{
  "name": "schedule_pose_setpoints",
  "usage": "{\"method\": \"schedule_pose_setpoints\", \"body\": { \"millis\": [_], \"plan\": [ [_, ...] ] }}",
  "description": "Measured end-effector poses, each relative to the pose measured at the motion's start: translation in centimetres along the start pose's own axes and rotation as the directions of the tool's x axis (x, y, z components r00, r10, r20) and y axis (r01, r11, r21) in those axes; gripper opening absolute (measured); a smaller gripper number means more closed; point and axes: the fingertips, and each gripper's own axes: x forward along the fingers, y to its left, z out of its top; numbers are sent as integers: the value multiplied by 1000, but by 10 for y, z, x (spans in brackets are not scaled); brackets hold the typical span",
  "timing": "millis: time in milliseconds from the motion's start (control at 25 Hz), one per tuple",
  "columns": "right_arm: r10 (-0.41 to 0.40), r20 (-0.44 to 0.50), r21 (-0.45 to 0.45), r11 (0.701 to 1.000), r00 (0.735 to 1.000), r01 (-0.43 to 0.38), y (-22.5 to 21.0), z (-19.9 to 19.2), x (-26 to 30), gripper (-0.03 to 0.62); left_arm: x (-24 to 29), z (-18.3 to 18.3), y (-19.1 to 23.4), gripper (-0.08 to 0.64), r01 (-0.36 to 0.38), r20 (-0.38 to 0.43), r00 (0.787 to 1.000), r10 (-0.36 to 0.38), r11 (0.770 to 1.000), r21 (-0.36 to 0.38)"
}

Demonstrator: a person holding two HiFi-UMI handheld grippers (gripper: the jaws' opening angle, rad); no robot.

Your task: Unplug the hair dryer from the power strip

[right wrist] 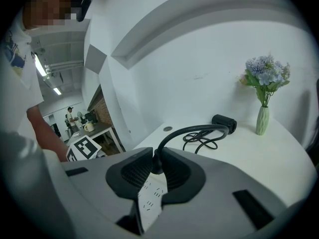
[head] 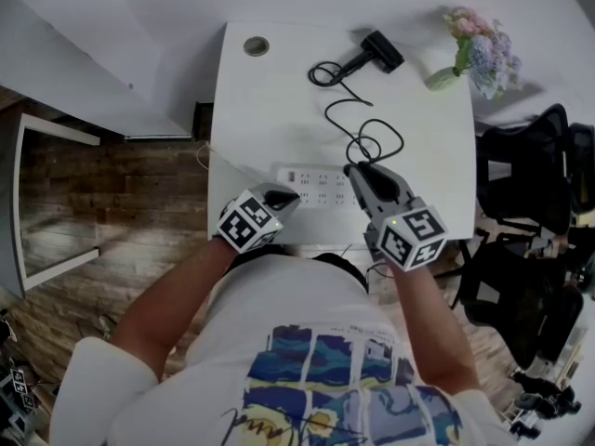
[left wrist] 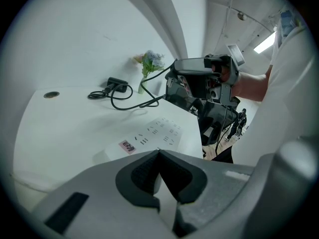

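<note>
A white power strip lies near the front edge of the white desk. A black hair dryer rests at the back, and its black cord loops forward to the strip. My right gripper is shut on the black plug at the strip's right end, with the cord rising out between the jaws. My left gripper sits on the strip's left end. Its jaws are together in the left gripper view, with the strip just beyond the tips.
A small vase of flowers stands at the desk's back right corner. A round cable hole is at the back left. Black office chairs crowd the right side. Wood floor lies left of the desk.
</note>
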Motion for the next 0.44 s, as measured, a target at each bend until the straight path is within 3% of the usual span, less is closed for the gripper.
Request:
{"method": "schedule_pose_setpoints", "body": {
  "millis": [440],
  "plan": [
    [-19,7,9,1000,1000,19,-6,-5,-8,58,0,0,0,0,-4,6,1000,4,1000,2]
  ]
}}
